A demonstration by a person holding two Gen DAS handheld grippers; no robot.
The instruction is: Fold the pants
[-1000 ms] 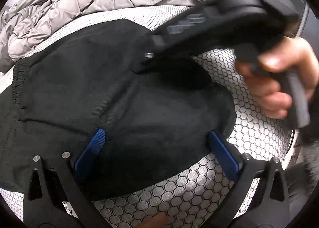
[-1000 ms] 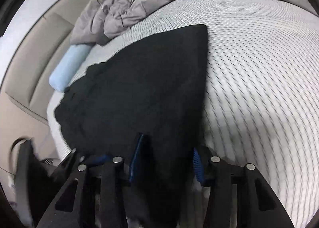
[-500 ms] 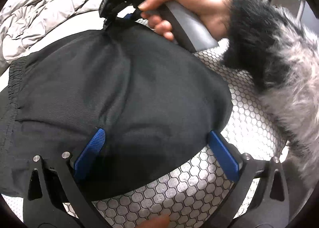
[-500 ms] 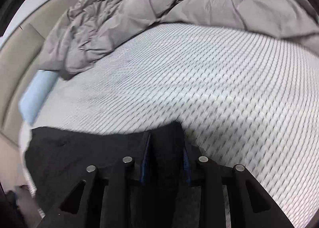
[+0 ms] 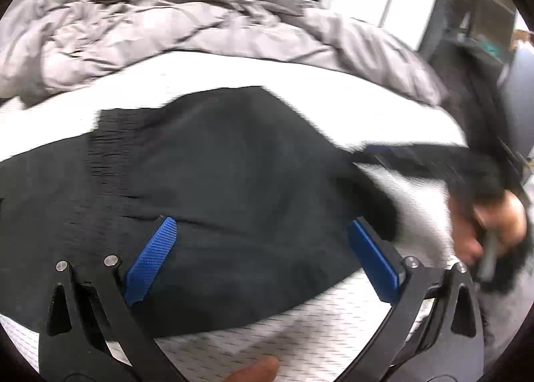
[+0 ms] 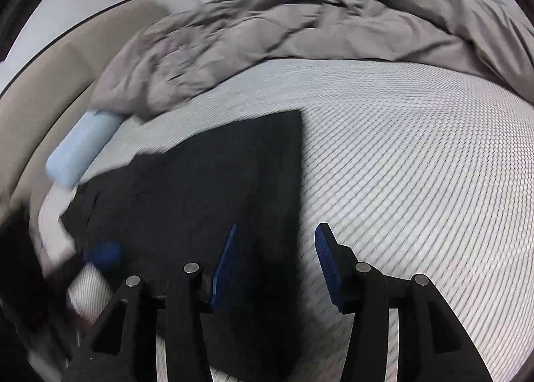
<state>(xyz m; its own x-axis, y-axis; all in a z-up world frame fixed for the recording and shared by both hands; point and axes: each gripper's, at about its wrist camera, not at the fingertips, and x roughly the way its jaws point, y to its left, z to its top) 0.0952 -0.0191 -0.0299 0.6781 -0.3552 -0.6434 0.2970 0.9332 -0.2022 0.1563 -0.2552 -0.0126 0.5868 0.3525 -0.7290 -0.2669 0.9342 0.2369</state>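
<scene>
The black pants point(image 5: 233, 175) lie folded flat on the white honeycomb mattress point(image 5: 300, 342); the elastic waistband shows at the left. My left gripper point(image 5: 263, 248) is open, its blue pads spread wide just above the near part of the pants. In the right wrist view the pants point(image 6: 217, 188) form a dark folded panel. My right gripper point(image 6: 277, 268) is open and empty over the pants' right edge. It shows blurred, with the hand, at the right of the left wrist view point(image 5: 417, 158).
A rumpled grey quilt point(image 6: 283, 34) is heaped along the far side of the bed. A light blue bolster point(image 6: 80, 145) lies at the far left by the beige headboard point(image 6: 43, 81). Bare mattress point(image 6: 417, 165) stretches right of the pants.
My right gripper has let go of the pants fabric, opened and drawn back toward the near right. The carried-over layer now lies flat. The left gripper has stayed open.
</scene>
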